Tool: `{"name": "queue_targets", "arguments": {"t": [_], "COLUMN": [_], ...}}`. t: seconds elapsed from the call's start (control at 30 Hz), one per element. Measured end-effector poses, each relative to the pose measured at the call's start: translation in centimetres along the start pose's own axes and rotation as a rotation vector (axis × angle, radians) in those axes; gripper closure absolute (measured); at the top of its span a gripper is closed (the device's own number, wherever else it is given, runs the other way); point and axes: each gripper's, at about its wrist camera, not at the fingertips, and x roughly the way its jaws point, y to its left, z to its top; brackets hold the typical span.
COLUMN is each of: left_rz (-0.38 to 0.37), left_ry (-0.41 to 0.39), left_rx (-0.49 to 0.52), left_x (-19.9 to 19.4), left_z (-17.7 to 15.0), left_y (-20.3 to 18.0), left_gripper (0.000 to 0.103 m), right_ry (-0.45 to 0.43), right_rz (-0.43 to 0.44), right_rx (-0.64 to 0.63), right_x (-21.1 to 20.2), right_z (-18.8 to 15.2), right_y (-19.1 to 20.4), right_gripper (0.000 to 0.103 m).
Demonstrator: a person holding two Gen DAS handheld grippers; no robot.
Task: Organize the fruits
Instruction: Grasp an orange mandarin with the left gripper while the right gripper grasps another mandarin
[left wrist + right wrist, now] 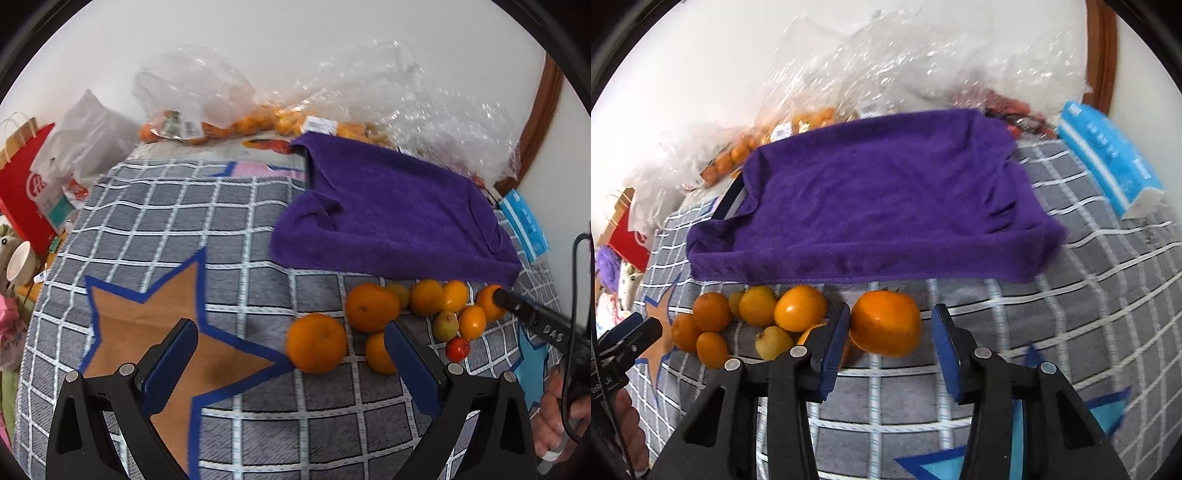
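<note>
Orange fruit (886,323) sits just below the purple towel (871,199) on the checked surface (1089,295), between the right gripper (890,347)'s half-closed jaws, left pad touching, not yet gripped; the left gripper (291,354) gapes empty; next, squeeze and lift.

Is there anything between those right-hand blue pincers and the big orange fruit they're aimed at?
Nothing visible. The large orange fruit already sits between the right gripper fingers. One finger is at its side; a small gap remains at the other. Neighbouring fruits crowd just outside that finger.
</note>
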Motion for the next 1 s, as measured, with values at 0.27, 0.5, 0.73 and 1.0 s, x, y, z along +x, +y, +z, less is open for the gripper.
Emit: {"name": "queue_targets", "arguments": {"t": [0.27,0.5,0.73,1.0], "left_rz": [-0.004,-0.044,-0.052,-0.061], "left_ry": [0.076,0.106,0.113,0.085], "left_rx": [-0.002,0.025,0.052,0.029], "left_x": [2.1,3.0,2.9,0.8], "left_z": [-0.6,-1.3,-1.2,-1.0], "left_y": [0.3,-0.7,-1.2,-0.6], "left_gripper": [0.03,0.044,0.065,0.065], "right_ry": [0.031,0.035,0.063,0.035], "right_rz": [0.044,0.079,0.133,0.063], "right_rx": [-0.044,-0.03,0.004,-0.013], "right_x": [0.4,0.9,1.0,-0.8], "right_z": [-1.2,-1.2,-1.0,-1.3], "right_y": [0.3,0.1,-0.5,-0.7], "right_gripper": [0.051,0.051,0.06,0.06]}}
